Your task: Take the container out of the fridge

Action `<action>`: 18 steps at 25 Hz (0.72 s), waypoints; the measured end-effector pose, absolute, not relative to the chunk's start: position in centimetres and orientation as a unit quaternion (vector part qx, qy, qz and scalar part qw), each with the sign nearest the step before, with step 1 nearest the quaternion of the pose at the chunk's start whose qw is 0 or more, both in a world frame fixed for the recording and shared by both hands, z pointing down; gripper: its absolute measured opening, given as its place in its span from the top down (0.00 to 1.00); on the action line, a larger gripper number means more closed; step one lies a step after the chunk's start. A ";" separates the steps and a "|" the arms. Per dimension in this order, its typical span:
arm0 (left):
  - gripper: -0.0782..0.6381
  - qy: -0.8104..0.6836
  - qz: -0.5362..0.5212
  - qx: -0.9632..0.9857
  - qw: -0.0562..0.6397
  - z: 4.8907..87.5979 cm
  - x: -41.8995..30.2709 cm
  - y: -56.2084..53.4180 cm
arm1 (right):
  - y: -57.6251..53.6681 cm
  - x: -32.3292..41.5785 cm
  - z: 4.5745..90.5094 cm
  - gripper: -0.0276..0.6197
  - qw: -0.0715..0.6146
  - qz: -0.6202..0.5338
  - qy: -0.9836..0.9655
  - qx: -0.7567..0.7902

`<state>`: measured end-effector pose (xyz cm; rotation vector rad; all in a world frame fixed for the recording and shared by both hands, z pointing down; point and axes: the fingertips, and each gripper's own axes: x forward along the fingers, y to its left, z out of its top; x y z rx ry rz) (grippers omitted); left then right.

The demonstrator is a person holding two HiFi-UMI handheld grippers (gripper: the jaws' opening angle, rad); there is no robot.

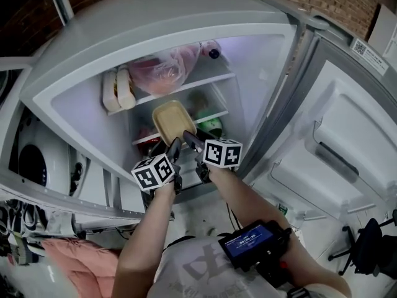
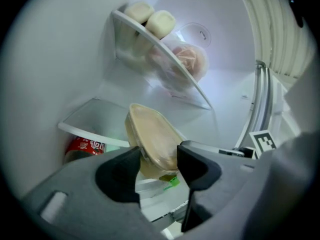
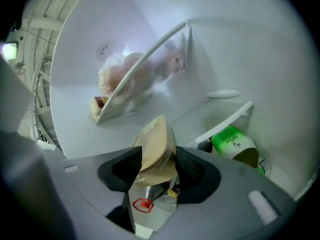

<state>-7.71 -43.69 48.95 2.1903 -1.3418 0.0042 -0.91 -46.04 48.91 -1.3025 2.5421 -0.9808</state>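
Note:
A shallow container (image 1: 173,121) with a tan lid sits tilted at the front of the fridge's middle shelf (image 1: 214,115). Both grippers hold its near edge. My left gripper (image 1: 174,149) is shut on the container (image 2: 150,134), which shows wedged between the two dark pads of that gripper (image 2: 159,164). My right gripper (image 1: 190,140) grips it from the other side. In the right gripper view the container (image 3: 156,144) is pinched between that gripper's (image 3: 158,166) pads. Both marker cubes hang just outside the fridge opening.
The top shelf carries a clear bag of pinkish food (image 1: 164,70) and pale buns (image 1: 119,89). A green bottle (image 3: 234,145) lies under the middle shelf at the right, a red can (image 2: 85,146) at the left. The fridge door (image 1: 335,154) stands open on the right.

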 end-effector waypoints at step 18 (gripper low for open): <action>0.58 -0.480 0.016 0.825 0.298 53.4 -6.4 -30.9 | -33.0 0.4 53.3 0.63 0.046 -0.307 0.854 -0.417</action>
